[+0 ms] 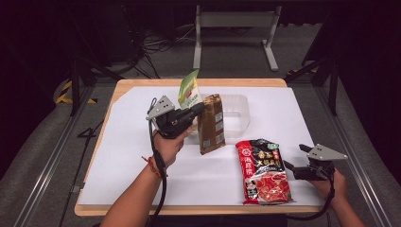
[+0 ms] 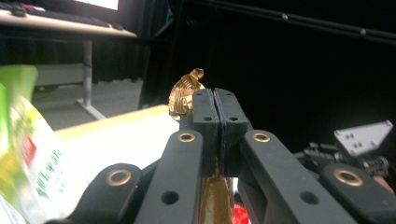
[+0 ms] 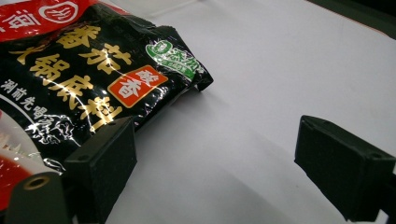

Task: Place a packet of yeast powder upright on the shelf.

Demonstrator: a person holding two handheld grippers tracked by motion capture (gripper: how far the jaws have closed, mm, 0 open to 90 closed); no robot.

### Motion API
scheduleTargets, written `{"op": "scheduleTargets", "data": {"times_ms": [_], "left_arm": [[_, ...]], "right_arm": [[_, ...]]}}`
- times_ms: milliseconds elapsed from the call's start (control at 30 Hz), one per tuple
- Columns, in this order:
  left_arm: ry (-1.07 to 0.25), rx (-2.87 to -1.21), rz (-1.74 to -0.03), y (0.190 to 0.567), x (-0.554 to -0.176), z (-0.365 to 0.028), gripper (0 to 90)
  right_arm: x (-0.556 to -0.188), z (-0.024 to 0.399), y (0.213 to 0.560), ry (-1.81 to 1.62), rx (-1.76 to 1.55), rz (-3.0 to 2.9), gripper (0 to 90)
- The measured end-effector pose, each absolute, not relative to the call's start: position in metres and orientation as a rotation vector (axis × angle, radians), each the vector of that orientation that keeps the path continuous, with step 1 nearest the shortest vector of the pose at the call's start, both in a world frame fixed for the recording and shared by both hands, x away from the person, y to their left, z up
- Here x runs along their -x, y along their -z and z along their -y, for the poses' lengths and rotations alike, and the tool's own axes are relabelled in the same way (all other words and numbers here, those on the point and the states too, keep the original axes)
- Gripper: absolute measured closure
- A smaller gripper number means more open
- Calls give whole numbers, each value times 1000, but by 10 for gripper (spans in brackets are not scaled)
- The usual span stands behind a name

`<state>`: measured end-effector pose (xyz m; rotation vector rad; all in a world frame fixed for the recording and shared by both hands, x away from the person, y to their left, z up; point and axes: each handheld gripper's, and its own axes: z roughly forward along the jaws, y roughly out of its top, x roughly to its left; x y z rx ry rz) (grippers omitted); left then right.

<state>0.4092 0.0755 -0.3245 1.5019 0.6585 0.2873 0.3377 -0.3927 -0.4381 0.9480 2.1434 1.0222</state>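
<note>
Brown foil pouch [image 1: 211,124] hangs clamped at its top corner in the left gripper [image 1: 197,109], jaws pressed tight on the crimped edge. Clear plastic tub [image 1: 235,112] serves as landmark: the pouch sits at the tub's near-left rim, long axis roughly upright, its lower end toward the person and close to the white sheet [image 1: 132,156]. In the left gripper view the crumpled gold seal [image 2: 186,93] pokes out just beyond the closed jaws. Green-and-white bag [image 1: 190,89] stands beside the tub's left end, just behind the gripper. Red-and-black sachet [image 1: 264,171] lies flat, well on the near side of the tub. Right gripper [image 1: 297,158] rests beside the sachet's right edge, jaws spread, holding nothing. Judgement: the tub lies right and beyond the pouch; left hand is nearer.
</note>
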Motion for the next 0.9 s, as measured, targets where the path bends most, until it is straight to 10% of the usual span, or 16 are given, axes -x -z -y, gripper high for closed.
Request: {"op": "scheduleTargets", "data": {"times_ms": [900], "left_arm": [[-512, -1426, -868, 314, -451, -73, 886]], "right_arm": [[-338, 392, 438, -1015, -942, -2149, 131]]}}
